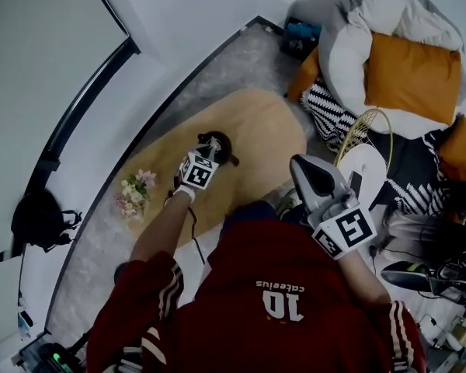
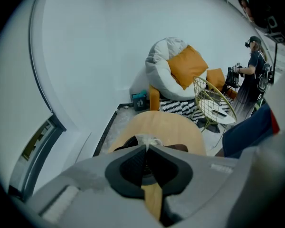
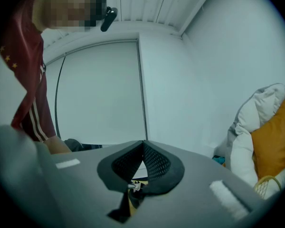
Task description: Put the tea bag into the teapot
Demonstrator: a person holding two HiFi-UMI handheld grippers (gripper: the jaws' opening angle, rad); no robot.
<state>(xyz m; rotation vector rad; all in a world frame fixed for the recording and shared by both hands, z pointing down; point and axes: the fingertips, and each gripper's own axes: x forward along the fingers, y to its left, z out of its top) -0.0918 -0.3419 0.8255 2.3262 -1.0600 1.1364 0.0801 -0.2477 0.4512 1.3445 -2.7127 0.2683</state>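
A black teapot (image 1: 227, 152) stands on the oval wooden table (image 1: 256, 123). My left gripper (image 1: 210, 148) reaches down over it and is shut on a pale, crinkled tea bag (image 1: 213, 141). In the left gripper view the tea bag (image 2: 150, 140) sticks out of the closed tips of the left gripper (image 2: 146, 147), right above the teapot's dark mouth (image 2: 129, 143). My right gripper (image 1: 309, 171) is held up near my chest, away from the table, shut with nothing in it. In its own view the right gripper (image 3: 143, 143) faces a white wall and a window.
A small bunch of flowers (image 1: 134, 193) sits at the table's left end. A grey beanbag with orange cushions (image 1: 408, 76) and a gold wire side table (image 1: 365, 142) stand to the right. Another person (image 2: 251, 77) stands far off.
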